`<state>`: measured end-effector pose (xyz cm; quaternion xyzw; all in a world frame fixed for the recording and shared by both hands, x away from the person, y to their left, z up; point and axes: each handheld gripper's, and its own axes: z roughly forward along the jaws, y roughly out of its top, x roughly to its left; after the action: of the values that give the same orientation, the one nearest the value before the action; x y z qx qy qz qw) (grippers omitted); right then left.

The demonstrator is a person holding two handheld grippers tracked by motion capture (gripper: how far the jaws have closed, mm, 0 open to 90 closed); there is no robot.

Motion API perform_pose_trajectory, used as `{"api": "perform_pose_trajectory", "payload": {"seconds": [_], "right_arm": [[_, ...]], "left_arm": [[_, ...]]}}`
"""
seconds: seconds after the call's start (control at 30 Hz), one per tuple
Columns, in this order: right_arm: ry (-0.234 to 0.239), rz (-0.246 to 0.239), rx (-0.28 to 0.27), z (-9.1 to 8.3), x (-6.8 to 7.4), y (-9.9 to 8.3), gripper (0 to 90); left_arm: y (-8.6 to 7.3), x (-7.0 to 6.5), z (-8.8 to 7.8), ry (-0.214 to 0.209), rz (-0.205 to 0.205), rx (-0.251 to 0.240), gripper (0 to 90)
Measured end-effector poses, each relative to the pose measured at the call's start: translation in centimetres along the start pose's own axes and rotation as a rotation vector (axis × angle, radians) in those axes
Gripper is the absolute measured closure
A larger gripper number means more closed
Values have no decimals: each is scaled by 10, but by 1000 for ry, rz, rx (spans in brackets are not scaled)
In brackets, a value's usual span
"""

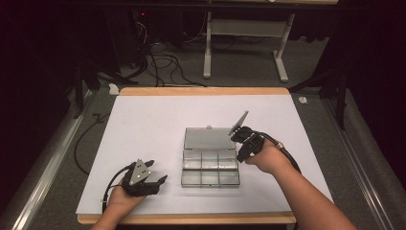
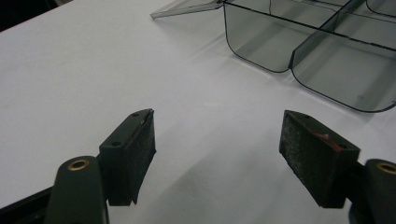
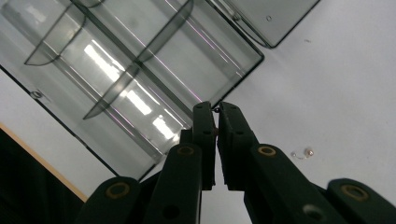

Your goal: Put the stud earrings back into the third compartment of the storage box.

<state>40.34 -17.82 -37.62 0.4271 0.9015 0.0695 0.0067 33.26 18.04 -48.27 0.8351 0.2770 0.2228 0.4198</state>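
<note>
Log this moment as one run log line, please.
scene: clear compartment box on white table, lid open | left gripper: open, resting beside box | right gripper: shut, nothing seen held, above box's right side

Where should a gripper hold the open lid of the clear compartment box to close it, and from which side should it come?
Probably at the lid's free far edge, approached from the table's far side. The lid lies folded back flat behind the clear compartment box, hinged along the box's rear wall, so that thin edge gives most leverage. The open left gripper could straddle it; the right gripper is shut.
</note>
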Motion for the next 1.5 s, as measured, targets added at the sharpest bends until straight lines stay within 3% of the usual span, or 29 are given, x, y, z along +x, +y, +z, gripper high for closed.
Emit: {"api": "perform_pose_trajectory", "payload": {"seconds": [0.13,0.17,0.23,0.27,0.33,0.37,0.47,0.67,0.8,0.83,0.93,0.97,1.07,1.1,1.3,1.37,1.4,1.47,1.5], "right_arm": [[2,-24,-2,0,4,5,867],[5,3,1,0,7,7,867],[2,-52,-9,2,6,10,867],[7,-4,6,2,10,11,867],[7,-38,-1,4,10,13,867],[12,-27,3,5,12,14,867],[10,-59,3,10,13,19,867],[16,-44,22,18,18,25,867],[18,-78,35,30,17,30,867],[16,-48,45,32,20,31,867],[20,-52,49,39,18,33,867],[18,-75,52,41,17,34,867],[17,-69,65,47,16,35,866],[16,-45,78,49,18,35,866],[8,-78,80,56,15,35,864],[10,-46,85,57,16,35,864],[12,-76,78,58,13,35,863],[14,-38,92,60,15,34,863],[14,-50,92,62,15,34,862]], "left_arm": [[0,0,0,0,0,0,274],[0,0,0,0,0,0,274],[0,0,0,-1,1,0,274],[0,0,0,0,0,0,274],[0,0,0,-1,0,0,274],[0,0,0,-1,0,0,274],[0,0,0,-1,0,0,274],[0,0,0,-3,0,-1,274],[0,0,0,-5,0,0,274],[0,0,0,-5,0,0,274],[0,0,0,-5,0,0,274],[0,0,0,-4,1,-1,274],[0,0,0,-4,1,-1,274],[0,0,0,-4,1,-2,274],[0,0,0,-5,1,-1,273],[0,0,0,-4,0,-1,274],[0,0,0,-4,1,-1,273],[0,0,0,-4,1,-1,273],[0,0,0,-4,1,-1,273]]}}
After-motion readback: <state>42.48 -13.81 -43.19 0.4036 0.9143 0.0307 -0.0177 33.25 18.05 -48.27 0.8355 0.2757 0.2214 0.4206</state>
